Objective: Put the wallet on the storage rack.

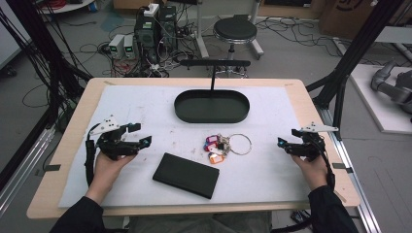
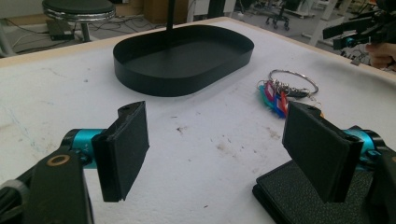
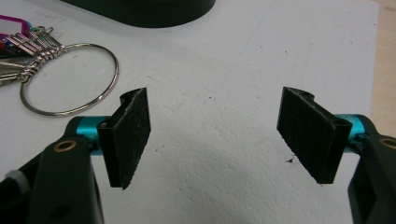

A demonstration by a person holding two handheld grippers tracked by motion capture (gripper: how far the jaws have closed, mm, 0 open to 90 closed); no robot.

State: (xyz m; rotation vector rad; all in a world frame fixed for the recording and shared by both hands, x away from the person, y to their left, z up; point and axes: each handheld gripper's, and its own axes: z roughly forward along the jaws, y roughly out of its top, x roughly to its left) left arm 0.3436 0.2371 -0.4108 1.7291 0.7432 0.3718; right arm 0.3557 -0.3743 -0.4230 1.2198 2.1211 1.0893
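Both grippers, left gripper [image 1: 141, 134] and right gripper [image 1: 286, 138], wait wide open with nothing inside; next, probably reach for the keys [image 1: 219, 146] in the middle

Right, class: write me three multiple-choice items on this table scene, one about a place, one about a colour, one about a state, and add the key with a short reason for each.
1. Where does the bunch of keys lie?
A. inside the black tray
B. on the white mat between the tray and the black wallet
C. on the stool

2. What colour is the oval tray?
A. black
B. white
C. red

3. How do the jaws of the left gripper stand?
A. shut on the wallet
B. shut on the key ring
C. open with nothing between them

Key:
1 B, the high view shows the keys on the mat, nearer the person than the tray and beside the wallet.
2 A, its wall and floor are black.
3 C, the left gripper view shows bare mat between the pads.
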